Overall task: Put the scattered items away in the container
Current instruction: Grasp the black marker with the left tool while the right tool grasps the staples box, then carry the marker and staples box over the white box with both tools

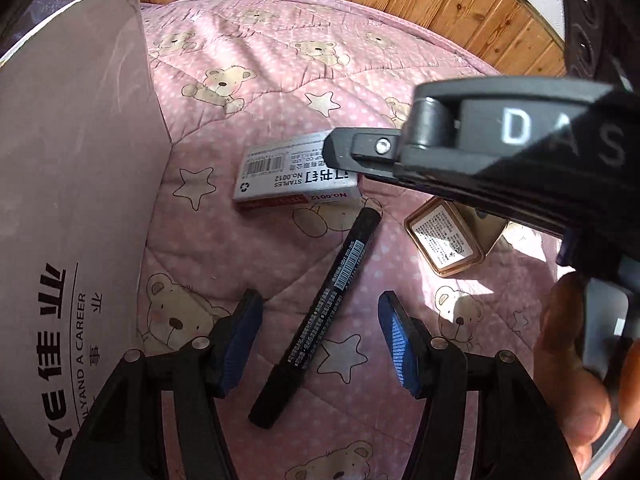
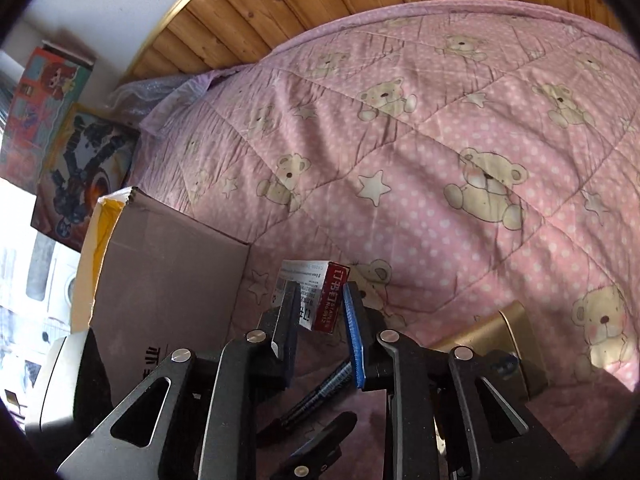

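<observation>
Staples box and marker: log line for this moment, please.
left gripper: open over marker | right gripper: open around staples box | cardboard box: left

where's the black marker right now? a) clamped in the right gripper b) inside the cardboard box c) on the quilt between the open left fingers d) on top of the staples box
c: the marker lies flat on the quilt between the left gripper's spread fingers, untouched.

I see a soft quilted cloth cover [image 1: 248, 92], matt, over varnished wood planks [image 2: 256, 24]. The box [image 1: 72, 160] is dull cardboard. The staples [image 1: 296, 178] carton is smooth printed paper, the marker [image 1: 320, 312] matt black plastic, the tin [image 1: 444, 238] shiny gold metal.
</observation>
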`<action>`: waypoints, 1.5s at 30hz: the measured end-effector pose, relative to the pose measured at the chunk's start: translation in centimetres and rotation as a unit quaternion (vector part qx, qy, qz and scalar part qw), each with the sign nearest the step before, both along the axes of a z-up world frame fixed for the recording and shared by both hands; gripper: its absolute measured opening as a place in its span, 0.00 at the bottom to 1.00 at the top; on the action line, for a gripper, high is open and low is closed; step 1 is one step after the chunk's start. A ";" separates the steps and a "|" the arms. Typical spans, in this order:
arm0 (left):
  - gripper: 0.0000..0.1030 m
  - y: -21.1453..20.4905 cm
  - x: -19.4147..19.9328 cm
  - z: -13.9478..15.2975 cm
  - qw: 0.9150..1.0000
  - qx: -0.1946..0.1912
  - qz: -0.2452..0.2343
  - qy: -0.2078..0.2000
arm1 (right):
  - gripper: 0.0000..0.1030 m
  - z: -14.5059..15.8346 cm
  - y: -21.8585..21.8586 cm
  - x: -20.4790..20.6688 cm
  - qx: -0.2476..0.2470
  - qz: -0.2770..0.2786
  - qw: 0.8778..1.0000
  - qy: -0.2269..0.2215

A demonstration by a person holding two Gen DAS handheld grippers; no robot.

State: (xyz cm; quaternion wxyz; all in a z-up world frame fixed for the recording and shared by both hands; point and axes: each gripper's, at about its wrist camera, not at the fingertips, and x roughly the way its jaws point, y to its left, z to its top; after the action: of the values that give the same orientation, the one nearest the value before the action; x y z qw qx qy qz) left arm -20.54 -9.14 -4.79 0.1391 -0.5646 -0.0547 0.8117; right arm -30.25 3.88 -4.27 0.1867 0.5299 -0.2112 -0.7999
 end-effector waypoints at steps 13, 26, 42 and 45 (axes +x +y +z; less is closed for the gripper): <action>0.42 -1.7 0.8 0.0 0.999 0.012 0.035 0.007 | 0.36 -1.6 -3.5 -3.3 0.007 0.109 0.993 -0.039; 0.17 -1.0 2.1 0.3 0.999 0.025 -0.006 0.019 | 0.08 -0.7 -4.0 -2.7 0.040 0.159 0.986 -0.020; 0.15 -2.0 4.8 0.2 0.999 0.041 -0.013 0.012 | 0.49 -1.8 -12.6 -3.7 0.210 0.413 0.884 0.062; 0.15 -2.2 5.0 0.3 0.999 0.045 -0.011 0.010 | 0.40 -1.5 -11.1 -4.1 0.197 0.394 0.896 0.050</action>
State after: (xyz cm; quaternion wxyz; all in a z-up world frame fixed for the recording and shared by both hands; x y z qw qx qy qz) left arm -15.53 -11.36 -4.51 0.1736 -0.5504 -0.0833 0.8124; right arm -34.37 -7.23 -5.73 0.3889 0.5547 0.1865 -0.7116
